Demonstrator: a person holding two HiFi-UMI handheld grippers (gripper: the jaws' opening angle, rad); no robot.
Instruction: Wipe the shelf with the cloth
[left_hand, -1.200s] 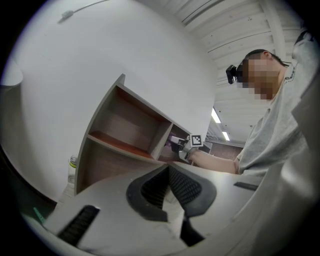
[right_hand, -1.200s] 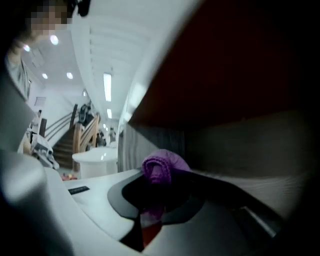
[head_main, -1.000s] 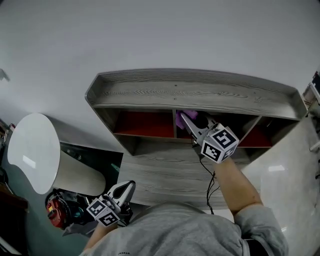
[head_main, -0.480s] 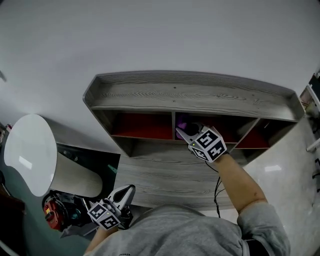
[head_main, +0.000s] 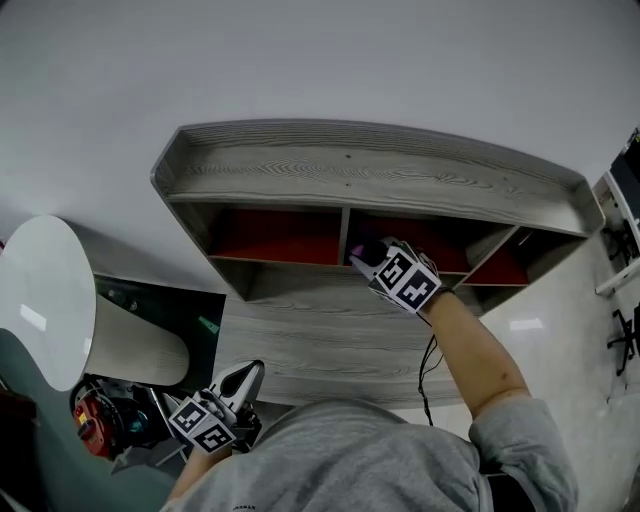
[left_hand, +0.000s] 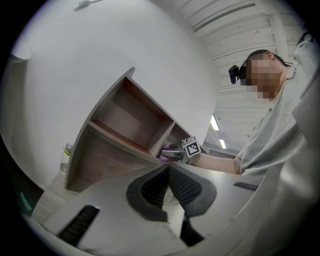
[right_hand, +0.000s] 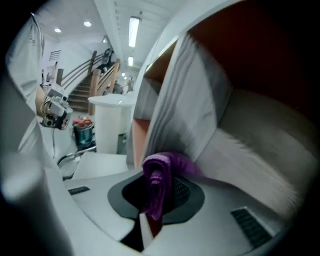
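Observation:
A grey wood-grain shelf unit (head_main: 370, 175) with red-backed compartments stands against the white wall. My right gripper (head_main: 362, 256) is shut on a purple cloth (right_hand: 159, 176) and pokes into the middle compartment, right beside the vertical divider (right_hand: 187, 95). A bit of the purple cloth (head_main: 362, 250) shows at the compartment's mouth, and the cloth (left_hand: 164, 157) is also visible from the left gripper view. Low at the person's side, my left gripper (head_main: 246, 376) is shut and holds nothing; its pads (left_hand: 170, 185) meet.
A round white table (head_main: 45, 300) stands at the left, with a red object (head_main: 88, 425) on the floor below it. The shelf unit's lower ledge (head_main: 330, 335) juts out toward me. A clear bottle (left_hand: 65, 156) stands by the shelf's left side.
My right gripper has slid left along the compartment with the cloth, ending close to the divider. The left gripper has stayed low by the body.

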